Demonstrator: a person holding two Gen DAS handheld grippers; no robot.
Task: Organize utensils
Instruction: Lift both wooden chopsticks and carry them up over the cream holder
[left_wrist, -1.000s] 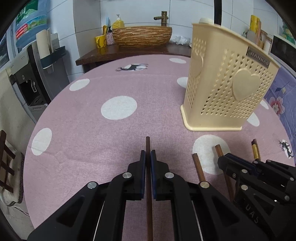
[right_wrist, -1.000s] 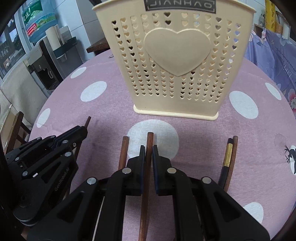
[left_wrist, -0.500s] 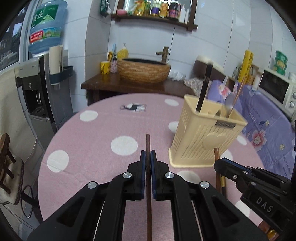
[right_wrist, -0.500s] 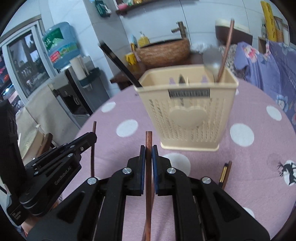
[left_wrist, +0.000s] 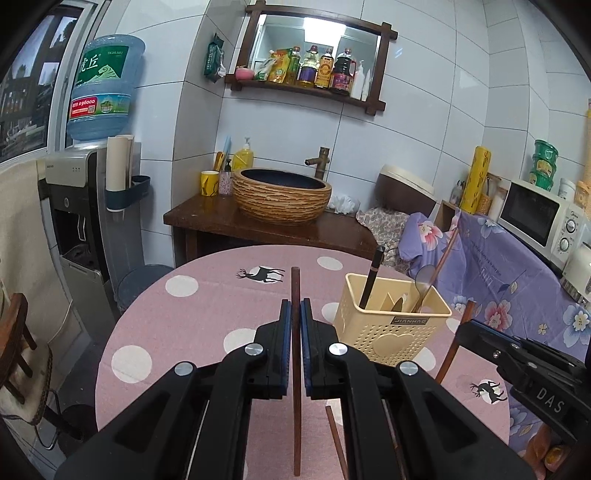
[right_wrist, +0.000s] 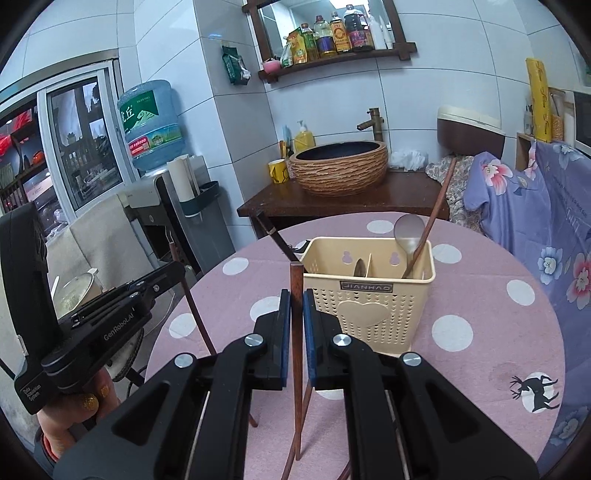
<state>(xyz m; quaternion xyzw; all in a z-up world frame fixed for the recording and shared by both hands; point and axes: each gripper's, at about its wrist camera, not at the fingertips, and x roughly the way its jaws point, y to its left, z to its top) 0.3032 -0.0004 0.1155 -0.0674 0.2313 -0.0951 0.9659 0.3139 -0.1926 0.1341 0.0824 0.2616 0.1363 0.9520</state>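
My left gripper (left_wrist: 295, 310) is shut on a brown chopstick (left_wrist: 296, 369), held well above the table. My right gripper (right_wrist: 295, 299) is shut on another brown chopstick (right_wrist: 296, 354), also raised. The cream perforated utensil basket (left_wrist: 391, 328) stands on the pink dotted table, right of the left gripper and just beyond the right gripper (right_wrist: 369, 295). It holds a black-handled utensil (left_wrist: 373, 277), a metal spoon (right_wrist: 406, 230) and a brown chopstick (right_wrist: 432, 225). The right gripper shows in the left wrist view (left_wrist: 465, 328), the left gripper in the right wrist view (right_wrist: 173, 269).
More chopsticks lie on the round pink table (left_wrist: 192, 332) under the grippers (left_wrist: 334, 432). Behind it stand a wooden counter with a woven basin (left_wrist: 282, 201), a water dispenser (left_wrist: 81, 221) at left and a flowered purple cloth (left_wrist: 491, 266) with a microwave at right.
Both grippers have risen high above the table with their chopsticks and pulled back from the basket. The view now takes in the whole table and the room.
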